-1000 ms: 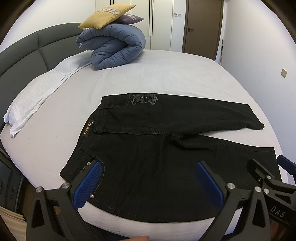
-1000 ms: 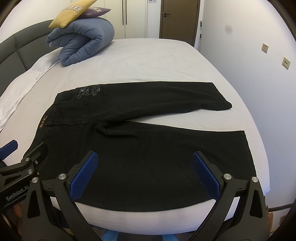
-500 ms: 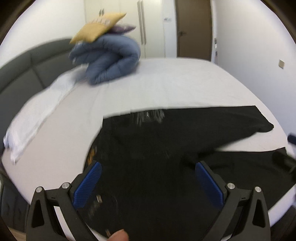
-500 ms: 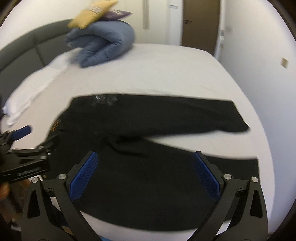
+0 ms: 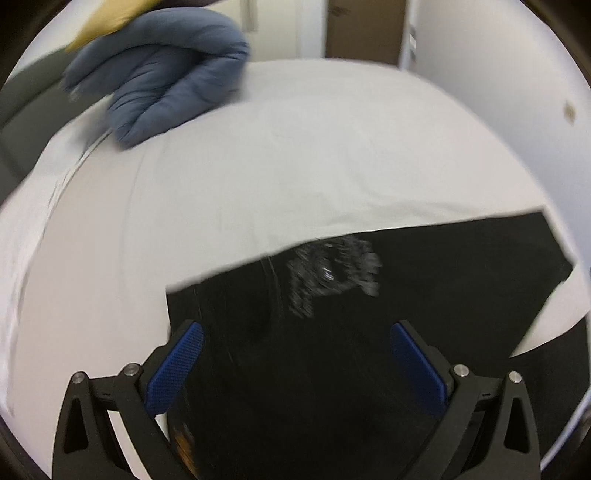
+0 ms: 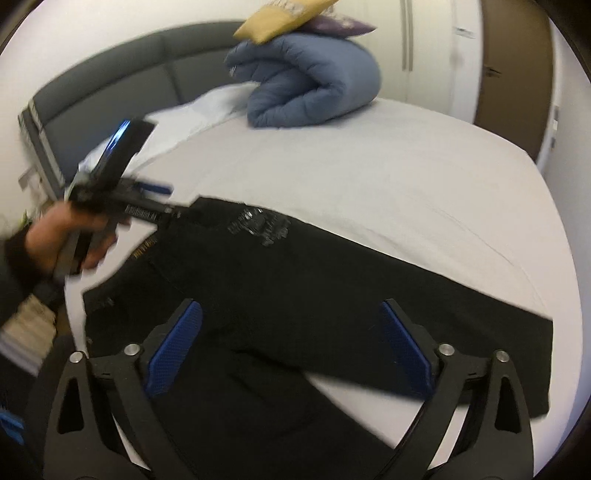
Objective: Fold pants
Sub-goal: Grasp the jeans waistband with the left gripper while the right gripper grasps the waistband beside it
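Note:
Black pants (image 6: 303,280) lie flat on the white bed, waist to the left, legs spread apart to the right. They show in the left wrist view (image 5: 369,332) with a silver print (image 5: 332,273) near the far waist corner. My left gripper (image 5: 295,354) is open, just above the waistband's far part. In the right wrist view it (image 6: 147,199) hovers at the waist's far corner, held by a hand. My right gripper (image 6: 291,339) is open above the crotch and near leg.
A rolled blue duvet (image 6: 314,81) with a yellow pillow (image 6: 280,18) on top sits at the head of the bed (image 6: 406,166). A grey headboard (image 6: 110,85) is at the left. A brown door (image 6: 513,62) is beyond the bed.
Both grippers have moved forward over the pants toward the far side. The left one went from the near waist corner toward the far waist corner. Both stayed open.

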Demonstrator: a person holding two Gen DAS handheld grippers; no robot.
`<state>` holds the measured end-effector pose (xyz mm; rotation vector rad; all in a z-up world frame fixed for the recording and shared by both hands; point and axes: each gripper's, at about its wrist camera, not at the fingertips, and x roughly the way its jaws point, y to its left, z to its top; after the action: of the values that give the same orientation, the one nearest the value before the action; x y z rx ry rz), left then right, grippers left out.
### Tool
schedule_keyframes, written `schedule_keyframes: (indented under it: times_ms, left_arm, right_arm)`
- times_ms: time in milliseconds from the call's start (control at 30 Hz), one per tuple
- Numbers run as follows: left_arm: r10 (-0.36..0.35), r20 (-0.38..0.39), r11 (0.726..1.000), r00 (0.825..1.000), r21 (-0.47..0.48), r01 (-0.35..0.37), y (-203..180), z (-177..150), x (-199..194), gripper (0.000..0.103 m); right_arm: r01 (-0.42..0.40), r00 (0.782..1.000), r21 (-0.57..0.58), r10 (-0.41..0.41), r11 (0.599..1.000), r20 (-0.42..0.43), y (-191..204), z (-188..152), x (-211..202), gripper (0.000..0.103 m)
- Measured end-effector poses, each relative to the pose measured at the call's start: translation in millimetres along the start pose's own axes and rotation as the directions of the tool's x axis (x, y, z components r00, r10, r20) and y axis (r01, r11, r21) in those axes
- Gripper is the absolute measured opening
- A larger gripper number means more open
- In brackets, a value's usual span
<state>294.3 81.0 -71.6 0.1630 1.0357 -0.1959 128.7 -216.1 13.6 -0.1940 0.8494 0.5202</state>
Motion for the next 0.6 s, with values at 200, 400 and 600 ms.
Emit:
schedule_keyframes:
  times_ms: [200,400,600]
  left_arm:
    - [-0.051,-0.124,0.987,0.991,0.148,0.069,27.0,35.8,66.2,0.103]
    - [-0.067,-0.260,0.960,0.963,0.248,0.133,34.9,50.9,102.2,0.093]
    - [-0.149,-0.371,0.944,0.917,0.223,0.243,39.2,44.0,131.3,0.074]
  right_arm:
    - [-0.095,0.994,-0.074,0.090,0.993,-0.061,-34.7,12.5,50.1,0.092]
    - [-0.149,0.985,-0.146,0.135,0.978,-0.106,-36.6,14.7,79.8,0.078]
    - [-0.196,0.976,-0.157,0.176,0.968,-0.131,-33.4,17.9,106.6,0.070]
